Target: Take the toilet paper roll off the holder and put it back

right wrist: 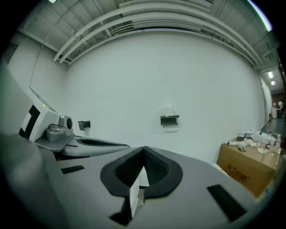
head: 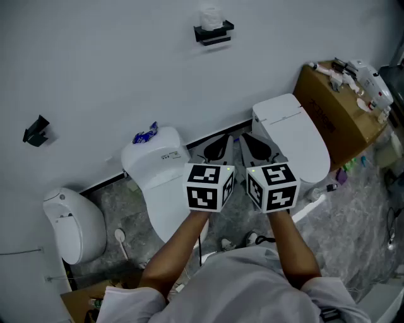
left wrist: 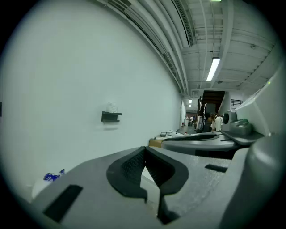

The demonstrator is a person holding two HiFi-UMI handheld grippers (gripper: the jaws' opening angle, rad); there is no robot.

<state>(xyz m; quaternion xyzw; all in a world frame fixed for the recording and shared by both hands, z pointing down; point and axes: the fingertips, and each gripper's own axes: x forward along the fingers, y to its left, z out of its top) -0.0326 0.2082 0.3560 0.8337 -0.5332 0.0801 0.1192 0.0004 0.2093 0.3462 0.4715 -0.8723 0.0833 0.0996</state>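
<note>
Toilet paper roll [head: 211,16]: a pale, faint shape at the top of the black holder [head: 214,33], mounted high on the white wall, well apart from both grippers. Left gripper [head: 218,148] and right gripper [head: 255,146] are held side by side on outstretched forearms, marker cubes near each other. They point toward the wall and tip slightly downward, aimed below the holder. Both pairs of jaws are closed tip to tip, with nothing between them.

Likely hazards: jaws that arrive closed would probably push the roll rather than take it. A nudged roll could drop toward the toilet [head: 287,129] below. Too hard a squeeze may crush the soft paper. The roll's weak contrast against the wall makes misjudging the reach plausible.
</note>
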